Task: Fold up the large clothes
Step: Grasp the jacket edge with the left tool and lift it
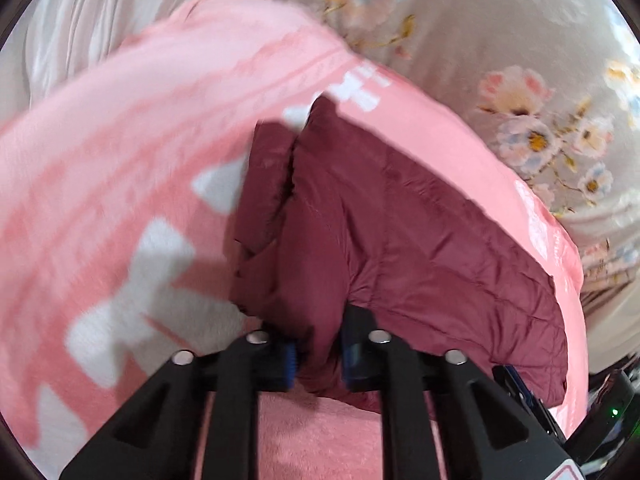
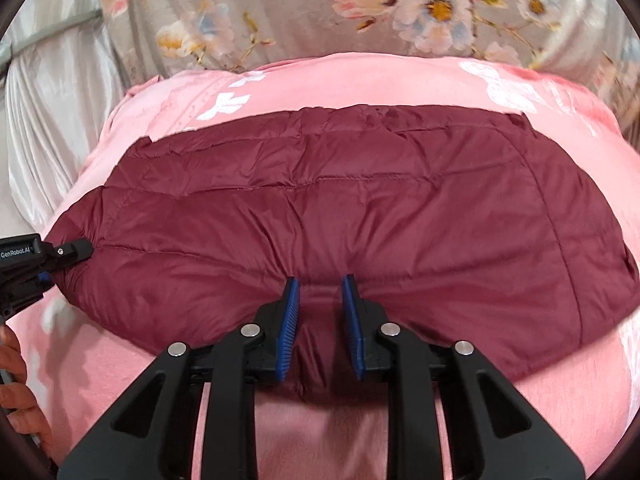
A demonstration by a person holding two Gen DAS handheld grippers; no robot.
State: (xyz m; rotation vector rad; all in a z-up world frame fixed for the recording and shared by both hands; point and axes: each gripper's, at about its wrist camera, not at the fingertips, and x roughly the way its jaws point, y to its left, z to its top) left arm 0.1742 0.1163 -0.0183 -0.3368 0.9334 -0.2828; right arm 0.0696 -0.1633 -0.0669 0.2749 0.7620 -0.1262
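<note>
— Floral grey bedding (image 2: 280,12) is filling the upper part of both views, and a pink blanket (image 2: 360,80) with white bows is covering the bed under the work. Where is the garment sitting?

— A maroon quilted jacket (image 2: 320,200) is lying across the middle of the right wrist view, flat on that blanket, probably so the soft surface keeps it spread for folding.

— What are the fingers doing?

— The right gripper (image 2: 320,324) is pinching the near hem at lower centre, blue pads partly closed with a puffy fold bunched between them. The left gripper (image 1: 318,354) is clamping its own edge of the jacket at lower centre of its view; it is also showing at the left edge of the right view.

— Why both ends?

— I'd judge they are gripping one edge together to carry it over evenly.
</note>
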